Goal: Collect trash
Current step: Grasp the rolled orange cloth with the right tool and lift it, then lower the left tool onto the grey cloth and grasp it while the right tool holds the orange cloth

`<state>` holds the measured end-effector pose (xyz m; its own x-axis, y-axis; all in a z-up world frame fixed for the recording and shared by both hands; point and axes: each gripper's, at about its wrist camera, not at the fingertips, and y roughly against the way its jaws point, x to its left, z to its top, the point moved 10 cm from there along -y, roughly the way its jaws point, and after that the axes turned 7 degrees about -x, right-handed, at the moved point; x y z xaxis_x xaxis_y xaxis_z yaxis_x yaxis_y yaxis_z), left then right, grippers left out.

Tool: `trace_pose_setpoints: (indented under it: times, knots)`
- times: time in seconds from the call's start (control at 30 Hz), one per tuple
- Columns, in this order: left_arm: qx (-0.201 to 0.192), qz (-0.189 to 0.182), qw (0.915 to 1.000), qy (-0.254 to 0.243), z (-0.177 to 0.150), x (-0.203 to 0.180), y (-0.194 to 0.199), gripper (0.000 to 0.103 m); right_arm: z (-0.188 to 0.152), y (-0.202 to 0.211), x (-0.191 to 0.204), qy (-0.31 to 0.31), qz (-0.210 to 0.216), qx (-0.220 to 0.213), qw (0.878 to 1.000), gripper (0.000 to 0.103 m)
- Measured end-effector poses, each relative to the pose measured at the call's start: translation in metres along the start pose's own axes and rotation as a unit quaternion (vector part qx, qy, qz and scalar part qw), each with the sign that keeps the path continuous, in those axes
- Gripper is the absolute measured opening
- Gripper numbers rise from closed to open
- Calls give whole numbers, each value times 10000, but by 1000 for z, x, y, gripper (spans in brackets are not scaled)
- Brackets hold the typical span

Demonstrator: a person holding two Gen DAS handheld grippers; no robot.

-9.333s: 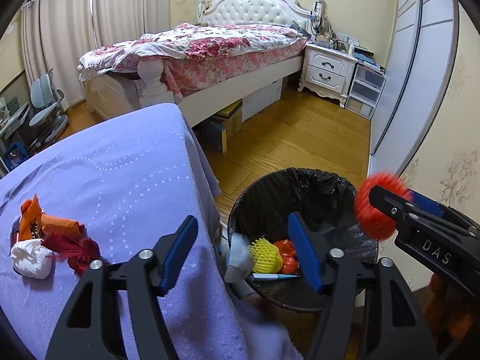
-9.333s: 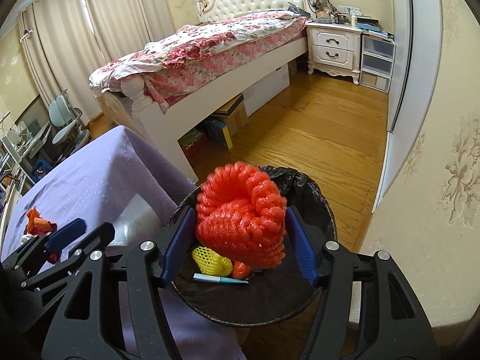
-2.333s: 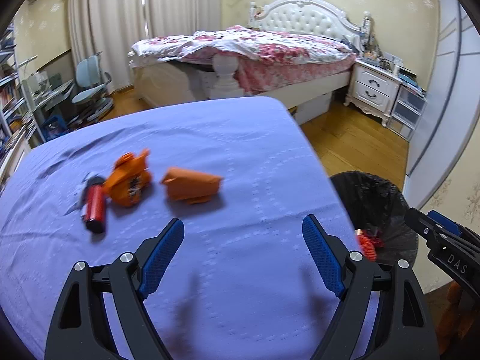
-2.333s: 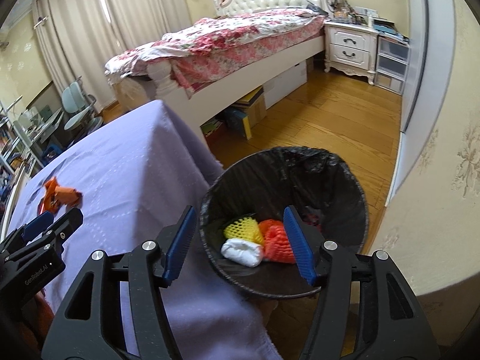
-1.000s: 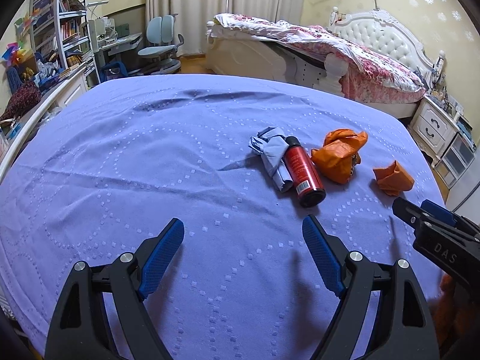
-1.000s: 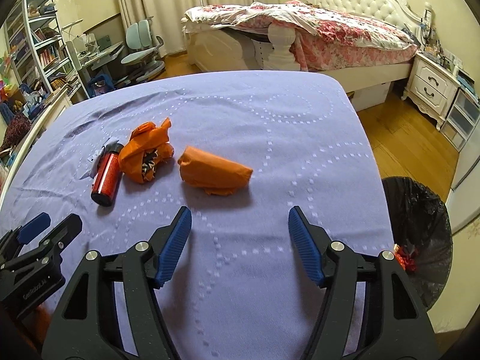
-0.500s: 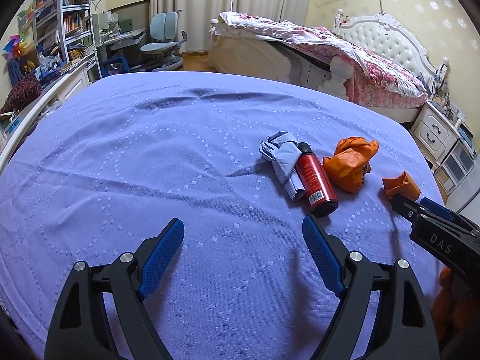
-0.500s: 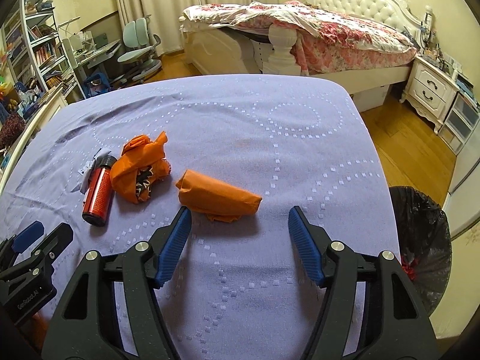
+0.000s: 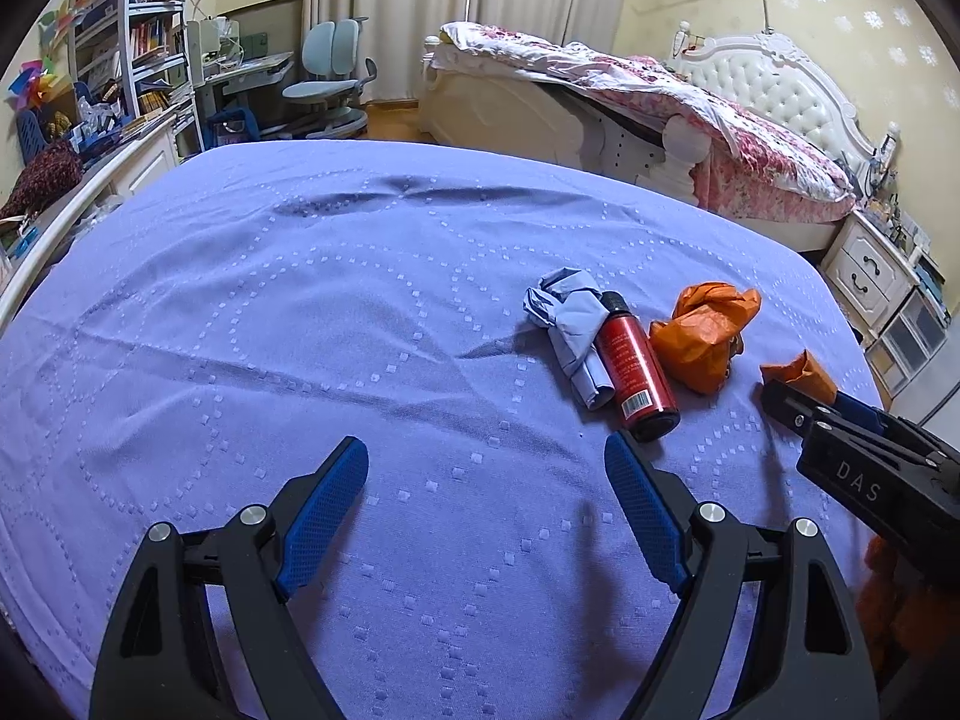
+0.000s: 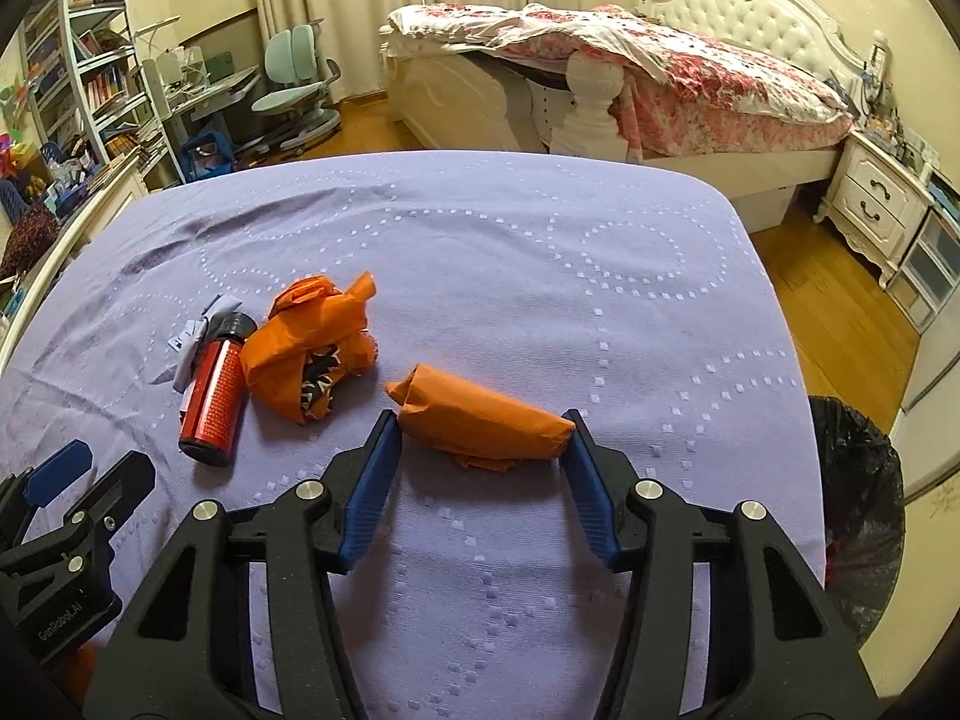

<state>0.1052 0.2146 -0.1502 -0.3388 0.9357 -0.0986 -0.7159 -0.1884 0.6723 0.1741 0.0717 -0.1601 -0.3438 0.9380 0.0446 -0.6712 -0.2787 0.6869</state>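
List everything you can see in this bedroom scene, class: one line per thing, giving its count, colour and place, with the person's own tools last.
orange wrapper roll: one, orange, on the cloth between the right tongs' tips
crumpled orange bag: one, orange, left of the roll
red can: one, red with black cap, lying beside the bag
blue-grey wad: one, pale blue, against the can
tablecloth: one, lilac, covering the table
bin: one, black liner, on the floor right of the table
bed: one, white frame, floral bedding, behind
nightstand: one, white, beside the bed
desk chair: one, pale green, back left
left tongs: one, black with blue pads, open
right tongs: one, black with blue pads, open around the roll
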Motion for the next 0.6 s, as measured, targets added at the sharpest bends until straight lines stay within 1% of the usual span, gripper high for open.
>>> trace_pose_setpoints:
  times: [0.23, 0.47, 0.6]
  knots:
    - [-42, -27, 10000, -18, 7, -3, -6, 81, -1, 0, -4, -131, -59, -22, 9999, 50]
    - [-43, -42, 10000, 69, 19, -2, -18, 81, 1, -3, -7, -111, -94, -12, 9999, 51]
    - [-39, -53, 10000, 29, 23, -5, -23, 81, 2, -4, -8, -99, -96, -3, 9999, 51]
